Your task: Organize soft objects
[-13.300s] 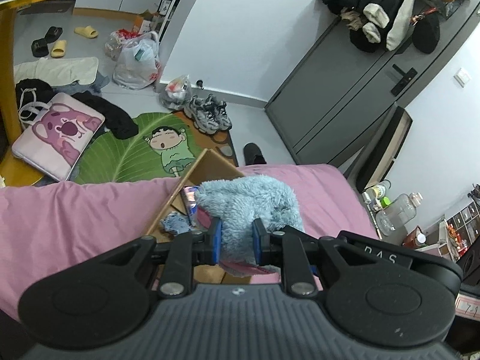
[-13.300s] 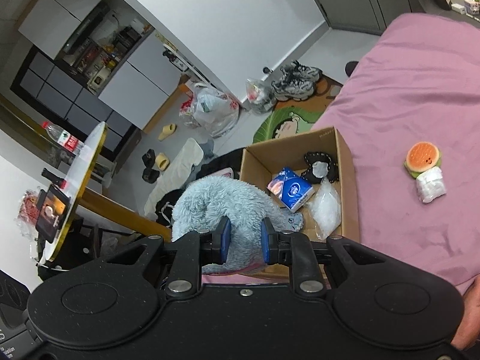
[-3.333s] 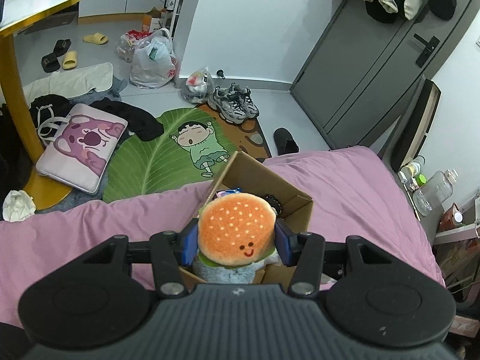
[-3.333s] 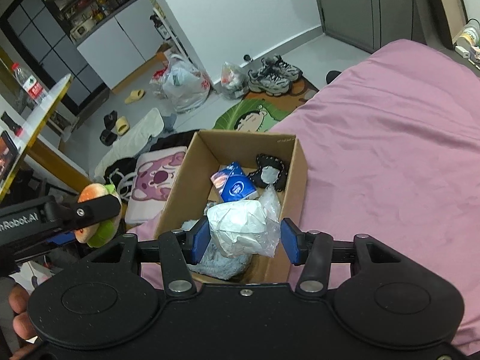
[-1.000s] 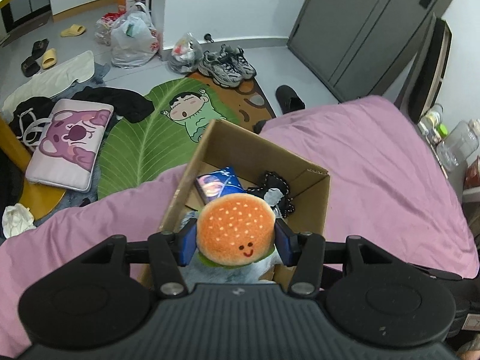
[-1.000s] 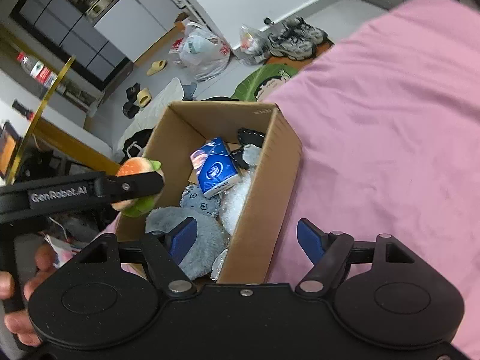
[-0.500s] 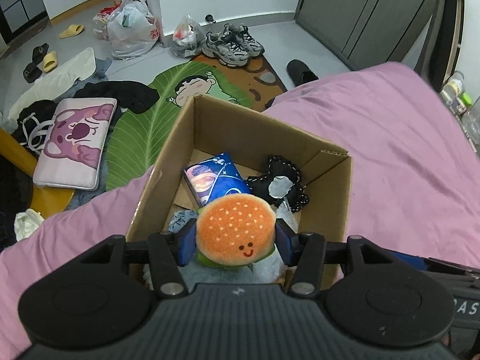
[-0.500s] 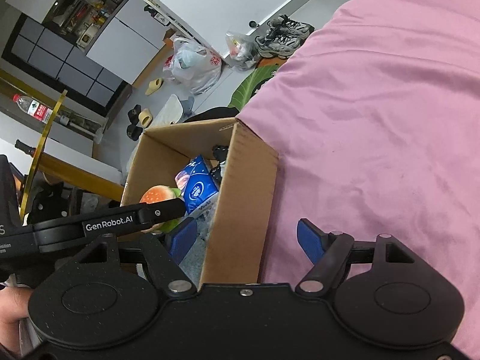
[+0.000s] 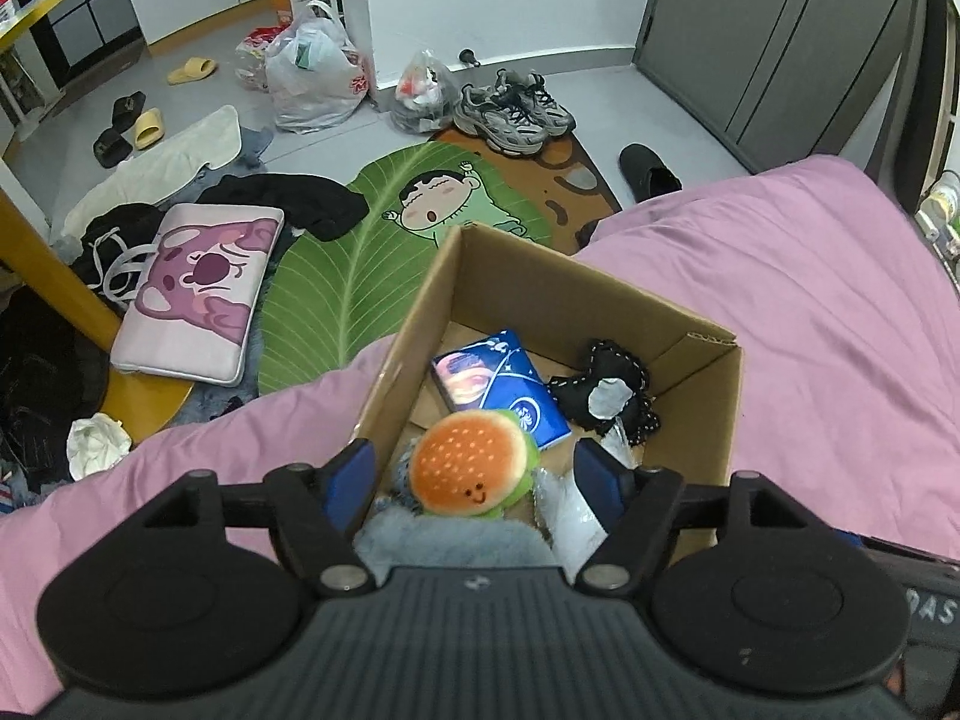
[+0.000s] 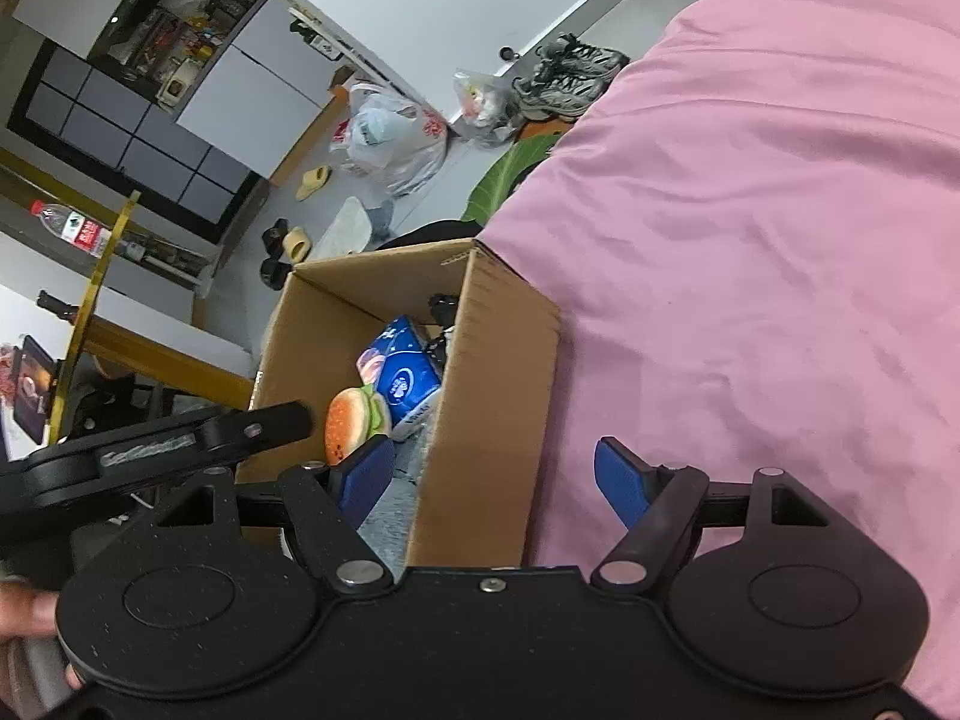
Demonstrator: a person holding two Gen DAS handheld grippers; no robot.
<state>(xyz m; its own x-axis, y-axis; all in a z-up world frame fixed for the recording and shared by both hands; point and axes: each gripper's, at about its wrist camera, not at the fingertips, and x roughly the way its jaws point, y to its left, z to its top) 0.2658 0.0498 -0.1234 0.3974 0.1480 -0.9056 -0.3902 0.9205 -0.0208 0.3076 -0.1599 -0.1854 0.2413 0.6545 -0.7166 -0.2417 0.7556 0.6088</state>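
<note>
A cardboard box [image 9: 726,396] stands on the pink bed [image 9: 810,312]. The orange burger plush [image 9: 471,463] lies inside it on the grey-blue fluffy toy [image 9: 450,540], free between the fingers of my open left gripper [image 9: 474,477]. The box also holds a blue tissue pack [image 9: 510,390], a black item [image 9: 618,390] and a clear plastic bag [image 9: 564,510]. My right gripper [image 10: 495,480] is open and empty, straddling the box's near right wall [image 10: 486,396]. The burger [image 10: 351,423] and the tissue pack [image 10: 402,378] also show in the right wrist view.
Beside the bed the floor holds a leaf mat [image 9: 372,252], a pink laptop sleeve [image 9: 198,294], black clothes [image 9: 300,198], plastic bags [image 9: 312,78], sneakers [image 9: 510,108] and slippers [image 9: 144,126]. A yellow table [image 10: 102,312] stands left of the box. Grey wardrobe doors [image 9: 768,42] are behind.
My left gripper has opened and let go of the burger plush, which now rests in the box. The right gripper stays open and has shifted over the box's right wall.
</note>
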